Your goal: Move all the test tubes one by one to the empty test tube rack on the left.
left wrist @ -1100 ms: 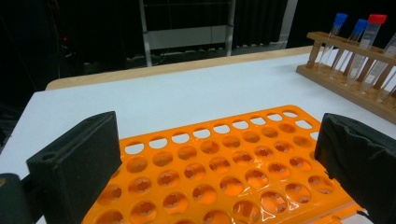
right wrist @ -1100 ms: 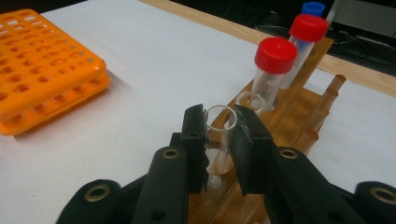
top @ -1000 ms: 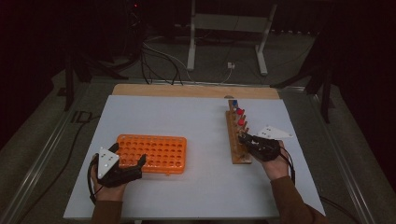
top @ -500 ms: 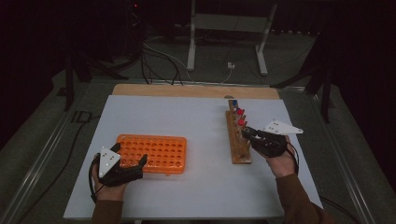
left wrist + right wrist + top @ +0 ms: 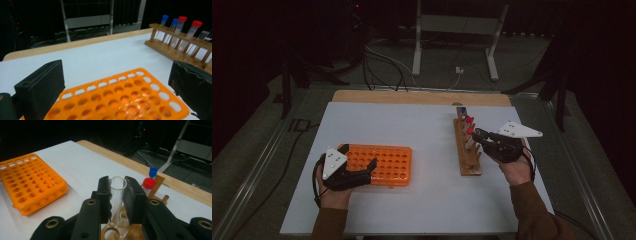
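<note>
orange tube rack (image 5: 379, 164) | brown wooden rack (image 5: 467, 150) | red cap (image 5: 149, 183) | blue cap (image 5: 153, 171) | clear tube (image 5: 117, 195)

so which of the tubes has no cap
The clear tube clamped between the right gripper fingers; its rim is open, while the others in the wooden rack wear red or blue caps.

A white surface (image 5: 412, 200) carries an orange rack (image 5: 379, 164) at its left and a wooden rack (image 5: 467, 150) at its right, well apart. The left gripper (image 5: 371, 166) lies over the orange rack's near edge. The right gripper (image 5: 477, 134) sits at the wooden rack, beside red-capped tubes (image 5: 469, 125) and a blue-capped tube (image 5: 463, 111) standing farther back. Cables (image 5: 382, 65) trail over the floor beyond.
</note>
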Available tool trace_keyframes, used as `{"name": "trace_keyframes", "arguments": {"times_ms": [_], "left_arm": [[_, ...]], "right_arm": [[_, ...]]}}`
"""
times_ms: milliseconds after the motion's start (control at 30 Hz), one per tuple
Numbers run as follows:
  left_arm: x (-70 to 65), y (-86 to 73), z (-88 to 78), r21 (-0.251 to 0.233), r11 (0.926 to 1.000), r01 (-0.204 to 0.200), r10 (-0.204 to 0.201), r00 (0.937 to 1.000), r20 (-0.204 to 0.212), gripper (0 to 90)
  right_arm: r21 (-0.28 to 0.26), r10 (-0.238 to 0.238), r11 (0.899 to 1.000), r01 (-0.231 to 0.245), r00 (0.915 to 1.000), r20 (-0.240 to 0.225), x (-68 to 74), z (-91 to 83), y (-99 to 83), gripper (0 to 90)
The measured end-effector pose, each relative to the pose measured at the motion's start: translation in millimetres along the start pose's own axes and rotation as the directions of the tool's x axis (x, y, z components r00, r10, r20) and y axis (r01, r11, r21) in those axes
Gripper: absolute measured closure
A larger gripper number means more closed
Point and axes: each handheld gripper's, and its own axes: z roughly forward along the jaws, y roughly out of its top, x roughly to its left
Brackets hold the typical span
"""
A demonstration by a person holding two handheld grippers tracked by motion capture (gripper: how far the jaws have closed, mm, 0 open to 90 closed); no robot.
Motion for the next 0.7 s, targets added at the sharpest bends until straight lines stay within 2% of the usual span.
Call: {"name": "trace_keyframes", "arguments": {"times_ms": [100,133,167,200,233,267,300,400,433,567,600,633,667,700], "left_arm": [[-6.7,10.9,9.2,-0.002,1.0,0.001,-0.001,0.9994,0.034,1.1],[-6.7,10.9,9.2,-0.002,1.0,0.001,-0.001,0.9994,0.034,1.2],[-11.6,15.1,15.4,-0.002,1.0,-0.004,0.004,0.9984,0.056,1.1],[-11.6,15.1,15.4,-0.002,1.0,-0.004,0.004,0.9984,0.056,1.2],[-17.4,18.5,22.1,0.002,0.9999,-0.012,0.012,0.9969,0.078,1.2],[-17.4,18.5,22.1,0.002,0.9999,-0.012,0.012,0.9969,0.078,1.2],[-24.3,21.3,29.3,0.005,0.9998,-0.018,0.018,0.9946,0.102,1.2],[-31.7,23.8,36.3,0.011,0.9995,-0.03,0.029,0.9925,0.119,1.2],[-39.3,26.3,43.3,0.013,0.9993,-0.037,0.034,0.9894,0.141,1.2],[-56.0,31.3,55.6,0.016,0.9979,-0.062,0.058,0.9806,0.187,3.7],[-56.0,31.3,55.6,0.016,0.9979,-0.062,0.058,0.9806,0.187,4.1],[-65.0,33.2,61.6,0.018,0.9964,-0.083,0.077,0.9746,0.21,4.5],[-65.0,33.2,61.6,0.018,0.9964,-0.083,0.077,0.9746,0.21,4.7],[-74.1,34.3,67.8,0.024,0.9941,-0.106,0.098,0.9696,0.224,5.0]], "right_arm": [[0.001,-0.007,1.0,0.007,0.9999,-0.011,3.1,1.6,4.2,76.2],[0.0,-0.013,1.0,0.013,0.9998,-0.015,4.1,2.3,5.5,76.2],[-0.003,-0.012,1.0,0.012,0.9997,-0.021,5.4,2.9,6.7,76.3],[-0.005,-0.01,1.0,0.01,0.9995,-0.028,6.7,3.7,7.7,76.2],[-0.007,-0.012,1.0,0.011,0.9994,-0.034,8.0,4.6,8.5,76.3],[-0.008,-0.014,1.0,0.013,0.9991,-0.041,9.5,5.6,9.2,76.3],[-0.006,-0.013,1.0,0.013,0.9986,-0.051,11.0,6.8,9.7,76.2],[-0.003,-0.015,1.0,0.015,0.9978,-0.064,14.4,9.8,10.3,76.2],[0.004,-0.018,1.0,0.018,0.9967,-0.079,17.8,13.3,10.8,76.2],[0.02,-0.018,1.0,0.02,0.9939,-0.109,25.9,20.9,12.1,76.2],[0.024,-0.021,0.999,0.024,0.9932,-0.114,28.0,22.8,12.6,76.2],[0.028,-0.021,0.999,0.025,0.9926,-0.12,30.0,24.7,13.1,76.2],[0.028,-0.021,0.999,0.025,0.9926,-0.12,30.0,24.7,13.1,76.2],[0.032,-0.018,0.999,0.023,0.9906,-0.135,33.4,28.4,14.1,76.2]]}}
